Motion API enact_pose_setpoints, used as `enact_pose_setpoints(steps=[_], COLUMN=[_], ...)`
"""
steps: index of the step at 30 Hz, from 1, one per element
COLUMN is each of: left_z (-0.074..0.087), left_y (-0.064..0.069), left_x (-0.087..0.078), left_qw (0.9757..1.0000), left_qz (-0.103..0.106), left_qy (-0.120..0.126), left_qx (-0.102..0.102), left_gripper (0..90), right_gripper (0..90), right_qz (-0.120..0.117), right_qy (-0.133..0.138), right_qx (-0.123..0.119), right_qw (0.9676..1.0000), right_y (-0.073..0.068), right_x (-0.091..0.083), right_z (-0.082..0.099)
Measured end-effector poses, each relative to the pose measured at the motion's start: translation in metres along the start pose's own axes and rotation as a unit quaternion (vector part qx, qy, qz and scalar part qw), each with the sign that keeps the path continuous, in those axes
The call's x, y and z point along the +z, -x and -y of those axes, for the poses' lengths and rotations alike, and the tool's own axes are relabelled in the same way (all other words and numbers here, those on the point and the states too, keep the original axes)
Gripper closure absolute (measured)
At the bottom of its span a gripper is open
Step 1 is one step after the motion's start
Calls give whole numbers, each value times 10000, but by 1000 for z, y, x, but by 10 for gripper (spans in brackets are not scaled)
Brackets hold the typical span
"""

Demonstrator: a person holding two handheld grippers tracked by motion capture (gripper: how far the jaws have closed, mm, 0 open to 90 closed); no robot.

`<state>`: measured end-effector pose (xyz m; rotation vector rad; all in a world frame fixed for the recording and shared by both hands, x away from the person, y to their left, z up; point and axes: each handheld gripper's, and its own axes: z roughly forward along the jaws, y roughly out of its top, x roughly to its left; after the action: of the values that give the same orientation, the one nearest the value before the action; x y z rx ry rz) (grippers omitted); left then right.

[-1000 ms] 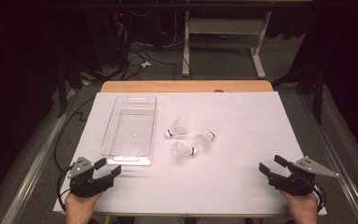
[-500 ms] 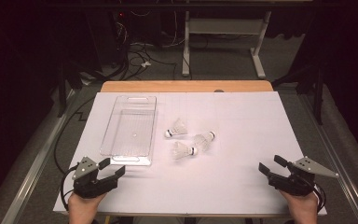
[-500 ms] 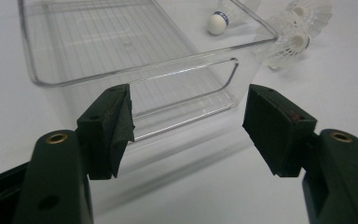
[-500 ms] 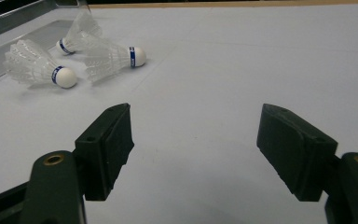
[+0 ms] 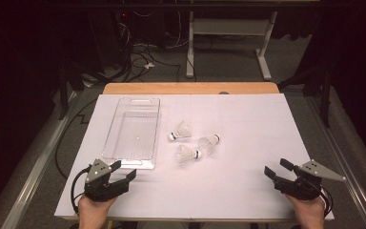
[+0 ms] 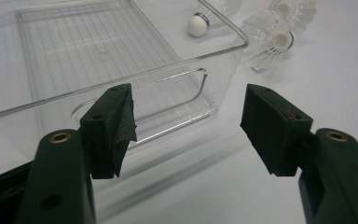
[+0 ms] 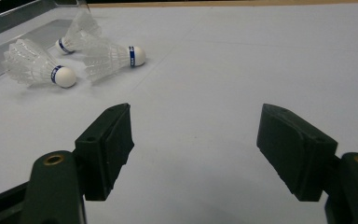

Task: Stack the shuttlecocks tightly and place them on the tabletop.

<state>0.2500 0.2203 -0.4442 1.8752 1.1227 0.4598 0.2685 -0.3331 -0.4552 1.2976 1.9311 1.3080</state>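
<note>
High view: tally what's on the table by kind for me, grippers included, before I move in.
Shuttlecocks: 3, at and, lying right of the bin
Clear plastic bin: 1, nothing in it
Grippers: 2, left gripper and right gripper, both open
Total: 6

White table (image 5: 248,181) bears clear tray (image 5: 132,134) (empty) and three shuttlecocks (image 5: 190,154).

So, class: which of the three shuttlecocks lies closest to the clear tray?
The far-left shuttlecock, cork tip pointing at the tray. The other two lie farther right.
</note>
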Motion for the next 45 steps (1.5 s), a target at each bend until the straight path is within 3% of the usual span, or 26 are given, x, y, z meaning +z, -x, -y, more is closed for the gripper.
enact_pose_setpoints(steps=[7, 21, 28, 35, 39, 45], left_z=[-4, -11, -18, -25, -30, -33], left_y=[6, 17, 25, 40, 45, 49], left_x=[3, 13, 24, 39, 41, 45], left_qw=[9999, 9994, 9986, 9972, 9963, 9959], left_qz=[149, 188, 395, 571, 746, 757], left_qy=[-59, -302, -339, -405, -307, -435], left_qx=[-32, 44, 92, 261, 302, 245], left_gripper=[394, 411, 400, 397, 399, 413], right_gripper=[271, 276, 277, 277, 277, 277], right_qz=[-13, -39, -49, -73, -70, -61], right_qy=[-24, -56, -65, -68, -60, -73], right_qx=[-12, -61, -59, -69, -64, -70], right_qw=[10000, 10000, 9999, 9999, 9999, 9999], right_y=[0, -1, -1, -1, -2, -2], right_x=[2, 2, 2, 2, 2, 2], right_z=[0, 0, 0, 0, 0, 0])
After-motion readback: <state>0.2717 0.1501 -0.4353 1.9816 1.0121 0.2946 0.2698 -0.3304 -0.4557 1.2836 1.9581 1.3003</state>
